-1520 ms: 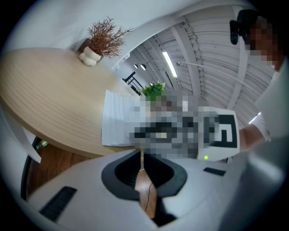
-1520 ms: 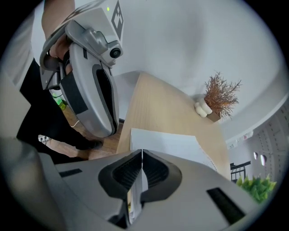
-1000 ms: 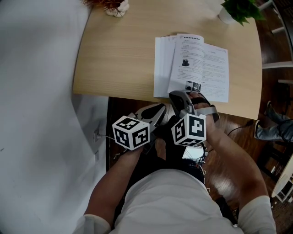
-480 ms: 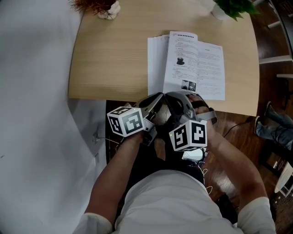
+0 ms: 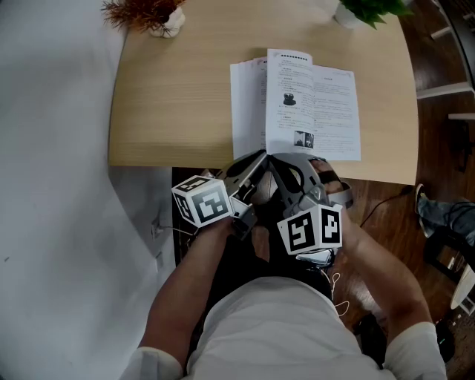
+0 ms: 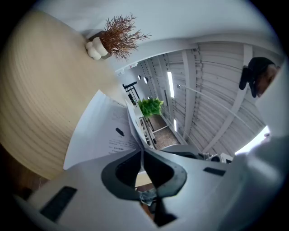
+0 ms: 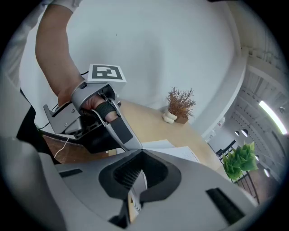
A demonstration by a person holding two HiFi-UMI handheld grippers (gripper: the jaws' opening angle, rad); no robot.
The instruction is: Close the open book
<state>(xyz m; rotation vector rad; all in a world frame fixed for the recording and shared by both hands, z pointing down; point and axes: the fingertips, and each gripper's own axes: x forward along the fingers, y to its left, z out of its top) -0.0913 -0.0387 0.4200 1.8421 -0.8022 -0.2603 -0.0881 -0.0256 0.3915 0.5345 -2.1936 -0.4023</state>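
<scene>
1. Where the person's forearms [image 5: 185, 297] come together below the table edge, each hand carries a gripper, and each gripper's cube [image 5: 202, 200] shows only black-and-white square markers, no letters
2. The left gripper [image 5: 260, 156] has its jaws pressed together with nothing seen between them; its tip sits at the book's near edge
3. The right gripper [image 5: 273, 159] is also closed tight, nothing visible in its bite, and its tip meets the left one's tip
4. The book [image 5: 312, 104] lies open on the light wooden table [image 5: 171, 96], close to the near edge and right of the middle; its right page lies flat and its left leaves are fanned
5. That page carries a heading line, blocks of text and two small dark pictures, all too small to read
6. Farthest off, a dried plant [image 5: 145, 13] in a white pot stands at the left corner and a green plant [image 5: 367, 7] at the right
</scene>
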